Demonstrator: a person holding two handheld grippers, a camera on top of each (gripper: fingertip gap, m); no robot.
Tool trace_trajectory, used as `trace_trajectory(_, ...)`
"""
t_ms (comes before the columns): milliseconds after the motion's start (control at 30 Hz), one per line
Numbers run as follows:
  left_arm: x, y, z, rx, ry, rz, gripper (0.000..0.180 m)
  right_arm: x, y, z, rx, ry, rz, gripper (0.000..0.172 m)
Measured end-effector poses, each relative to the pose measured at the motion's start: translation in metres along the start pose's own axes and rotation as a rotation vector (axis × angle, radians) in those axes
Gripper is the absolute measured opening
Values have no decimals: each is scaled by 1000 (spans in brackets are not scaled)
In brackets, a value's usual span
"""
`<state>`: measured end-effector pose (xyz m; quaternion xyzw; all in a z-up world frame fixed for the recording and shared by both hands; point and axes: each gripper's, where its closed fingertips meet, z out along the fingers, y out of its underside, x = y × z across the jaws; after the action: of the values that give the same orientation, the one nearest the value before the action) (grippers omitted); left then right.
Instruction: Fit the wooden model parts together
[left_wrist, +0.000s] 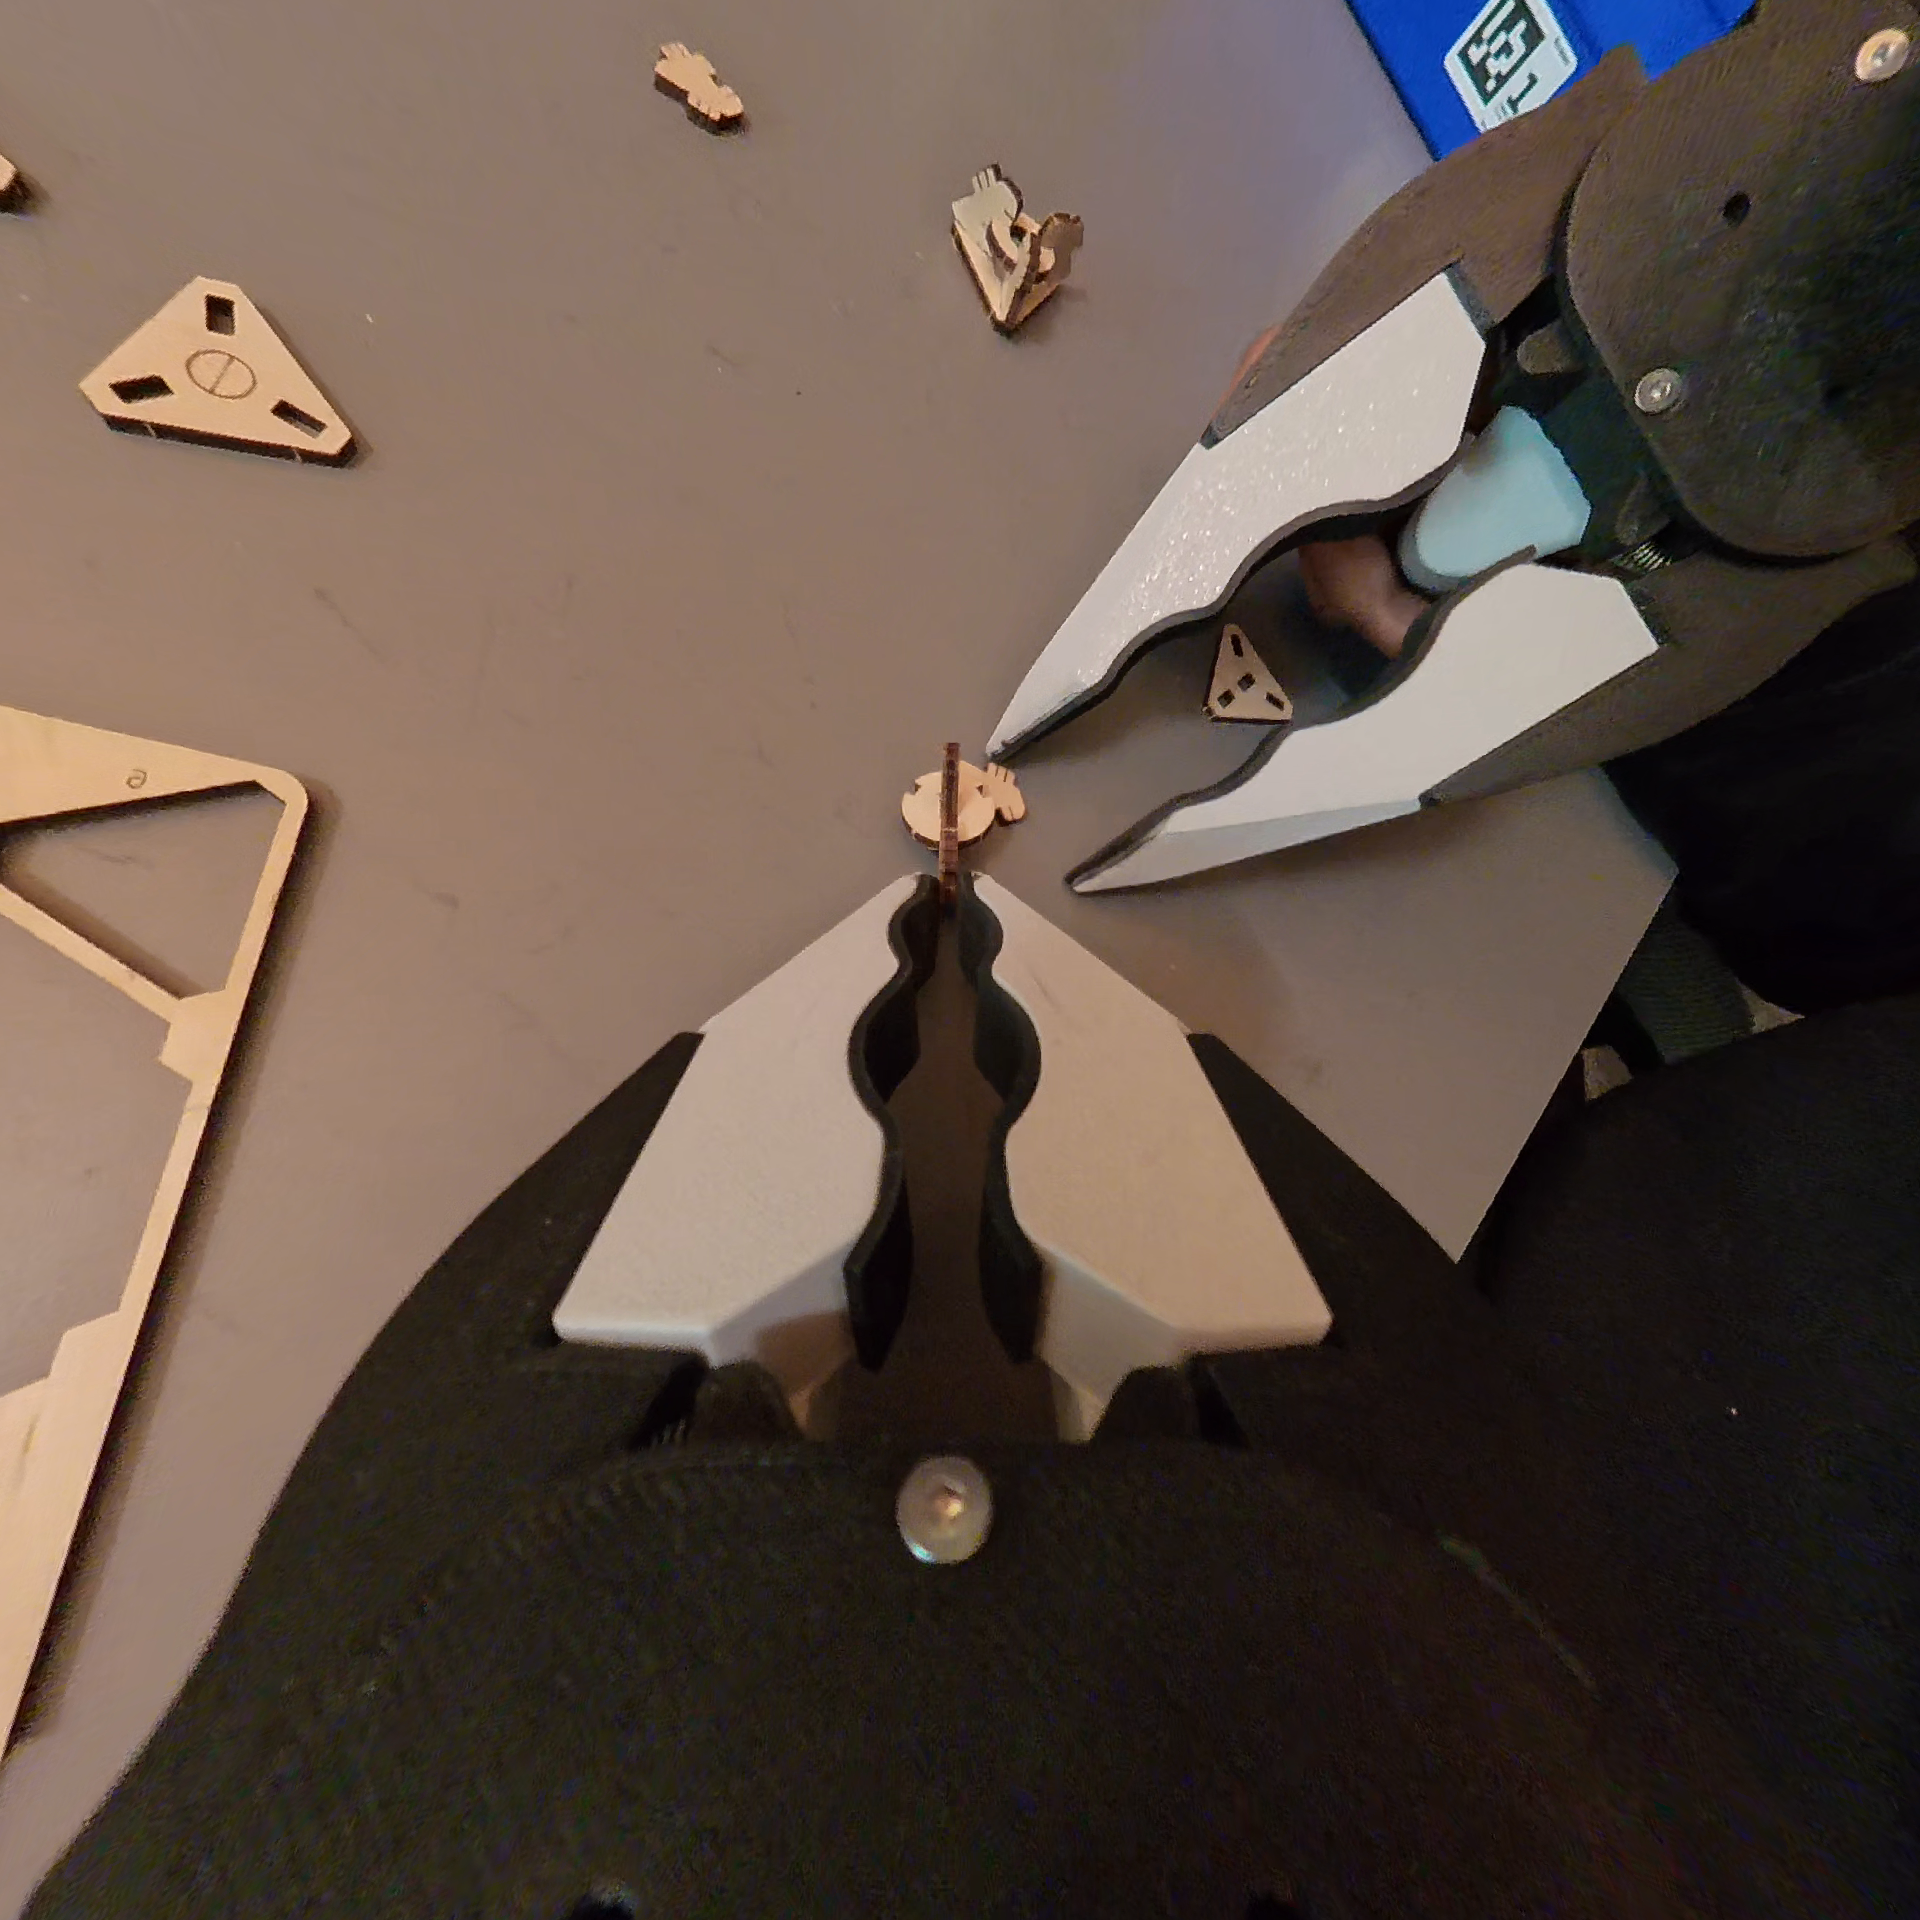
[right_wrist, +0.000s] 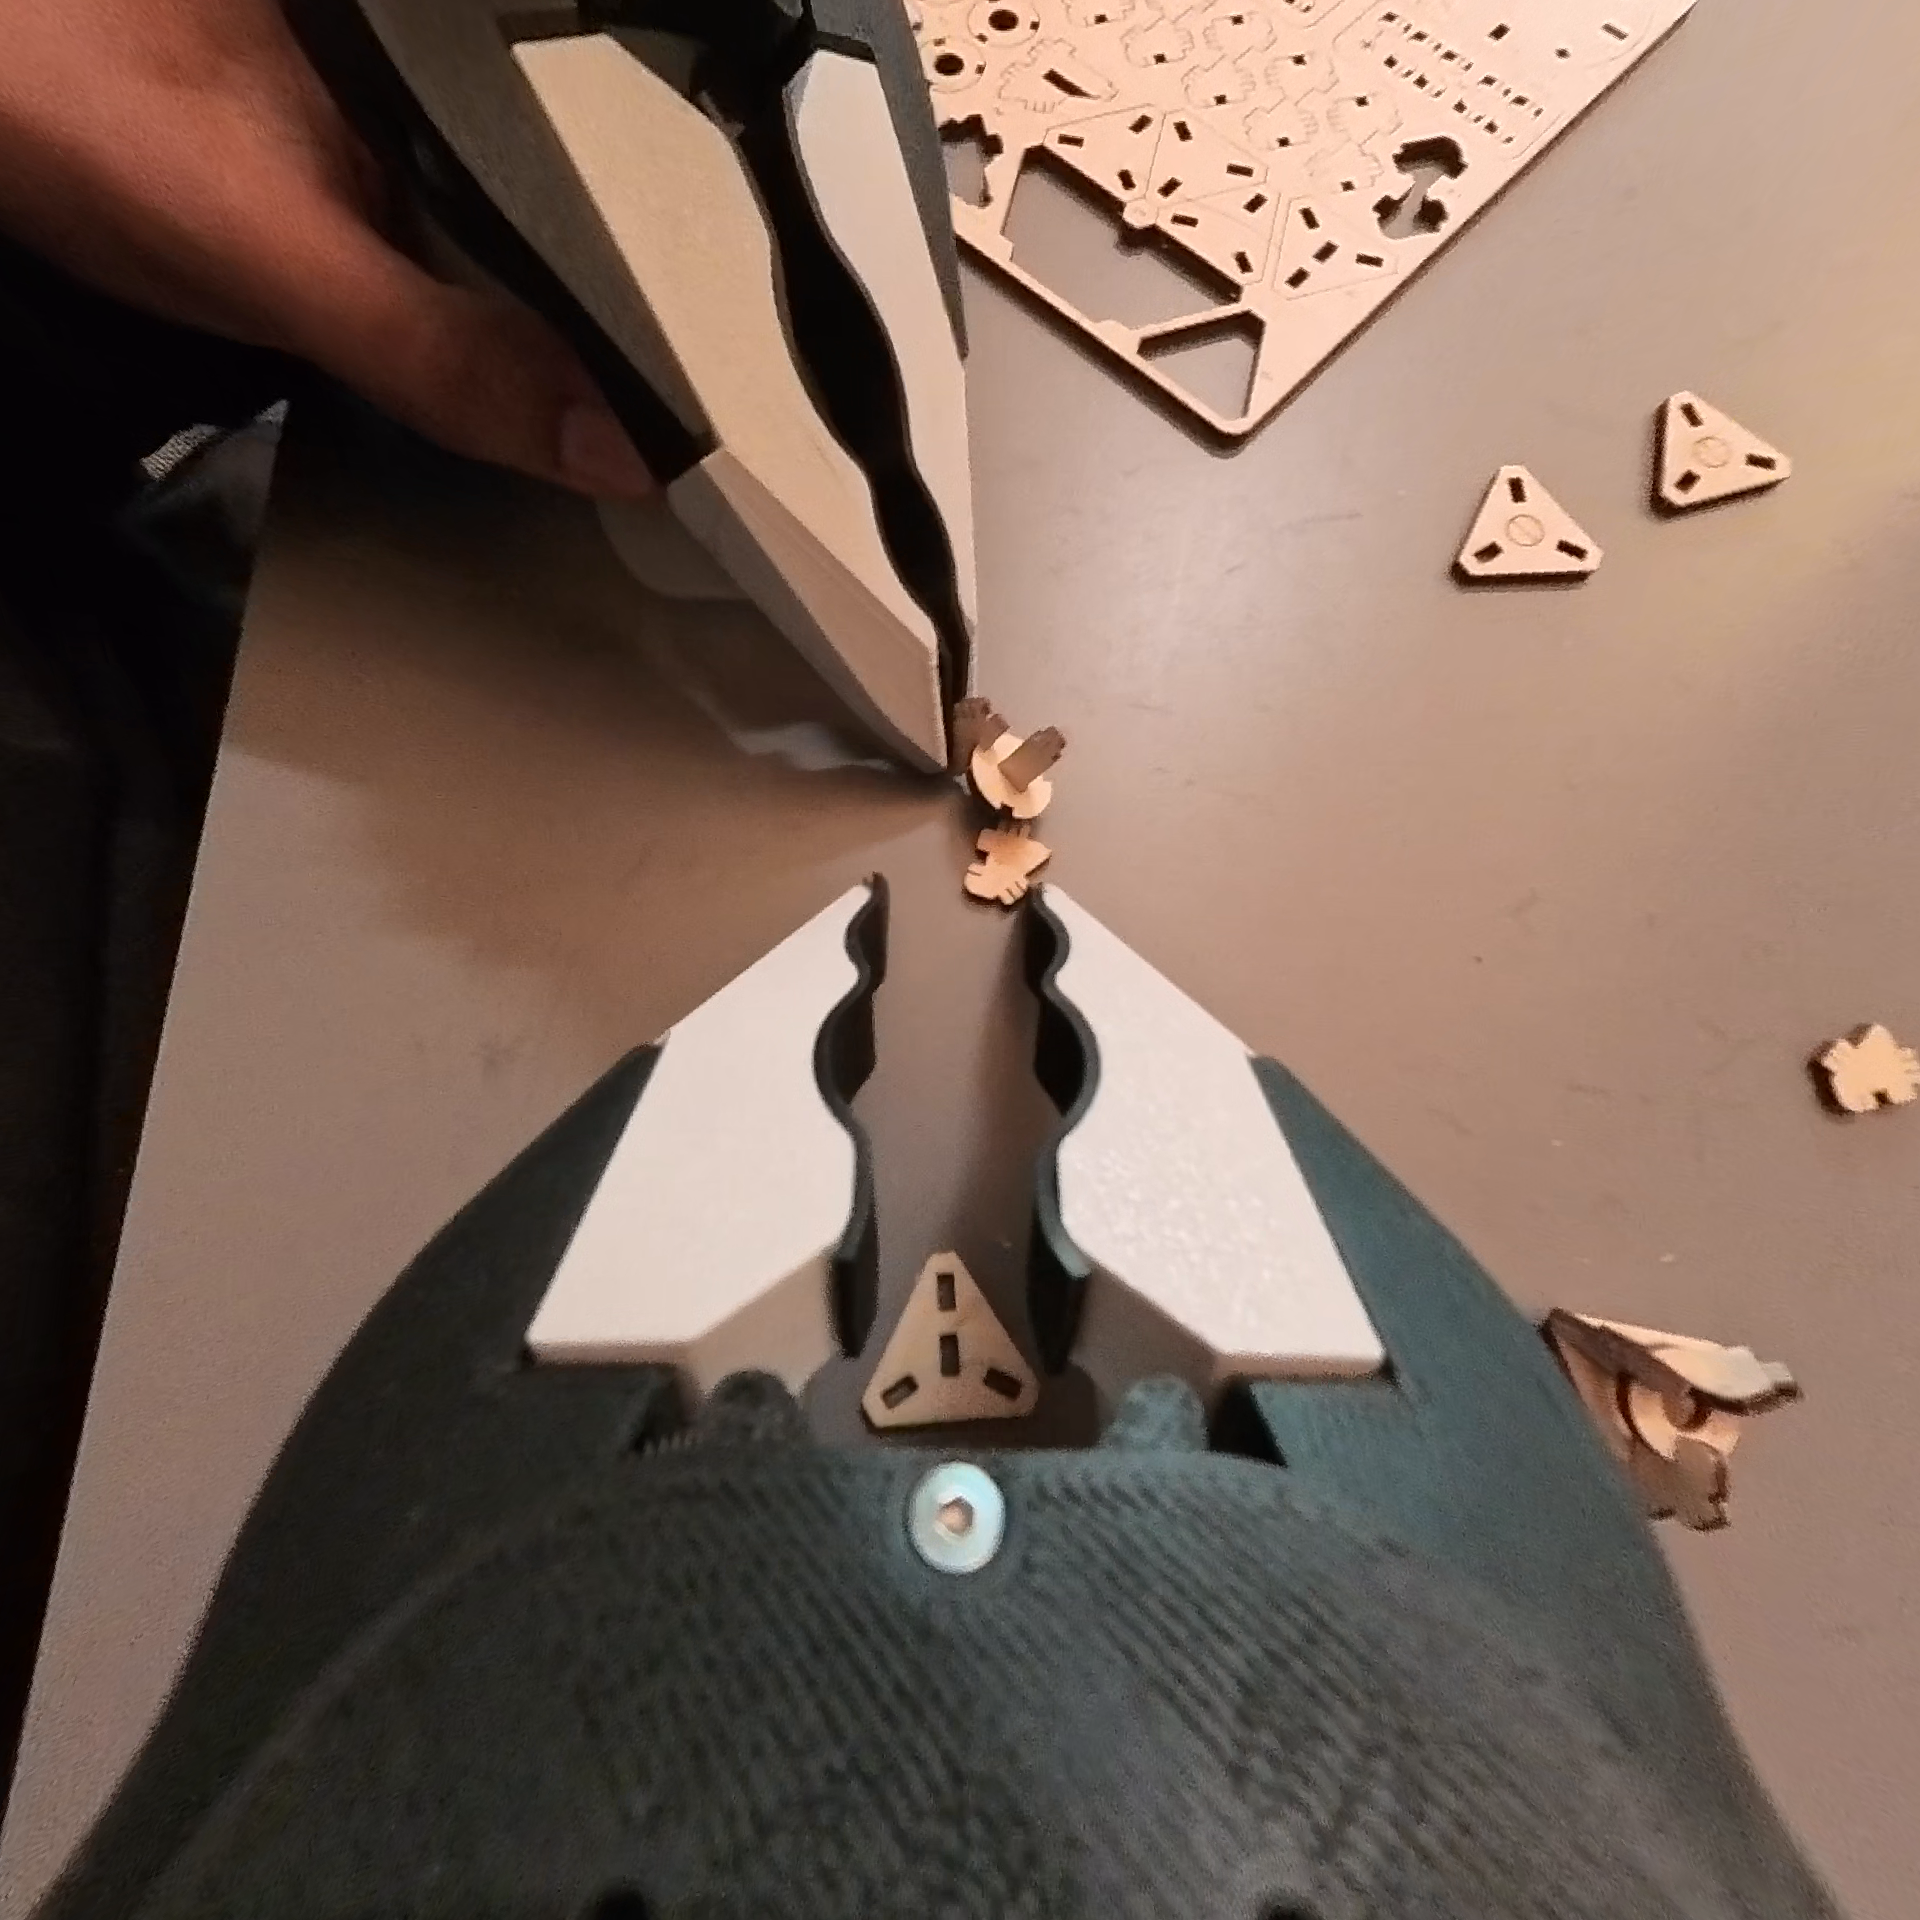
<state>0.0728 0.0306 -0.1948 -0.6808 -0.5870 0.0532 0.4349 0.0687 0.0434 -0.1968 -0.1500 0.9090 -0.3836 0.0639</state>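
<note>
My left gripper (left_wrist: 945, 885) is shut on a thin wooden pin (left_wrist: 949, 800) that passes through a small round wooden disc (left_wrist: 930, 816), held low over the grey table (left_wrist: 623, 623). In the right wrist view the left gripper (right_wrist: 951, 727) comes down from the upper left with the pin and disc (right_wrist: 1006, 781) at its tips. My right gripper (right_wrist: 956, 894) is open and empty, just short of a small toothed wooden connector (right_wrist: 1008, 864) lying on the table below the disc; its right fingertip (right_wrist: 1042, 906) is almost at the connector. The right gripper also shows in the left wrist view (left_wrist: 1034, 818).
A small wooden triangle (right_wrist: 945, 1351) lies under the right gripper's fingers. Two triangular plates (right_wrist: 1527, 530) (right_wrist: 1714, 457), a cut-out wooden sheet (right_wrist: 1299, 156), a partly built piece (left_wrist: 1013, 249) and loose connectors (left_wrist: 698, 88) lie around. A blue box (left_wrist: 1423, 73) is far right. The table edge (right_wrist: 223, 831) runs left. The grippers are tip to tip, or close to it. The right tips stand about 8 centimetres off the small wooden triangle (right_wrist: 945, 1351). It turns up in the left wrist view (left_wrist: 1247, 683) as well.
</note>
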Motion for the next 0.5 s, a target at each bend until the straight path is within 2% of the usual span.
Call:
trace_trajectory(100,1,4,-3,-12,27,-8,1,3,-3,3,6,7,3,23)
trace_trajectory(200,7,13,-9,-61,94,-48,1,7,-8,8,6,12,20,12)
trace_trajectory(333,-1,16,-18,-62,92,-90,2,7,-9,9,-22,16,19,11)
trace_trajectory(500,-1,4,-29,1,57,-44,24,0,-17,1,71,-61,88,11)
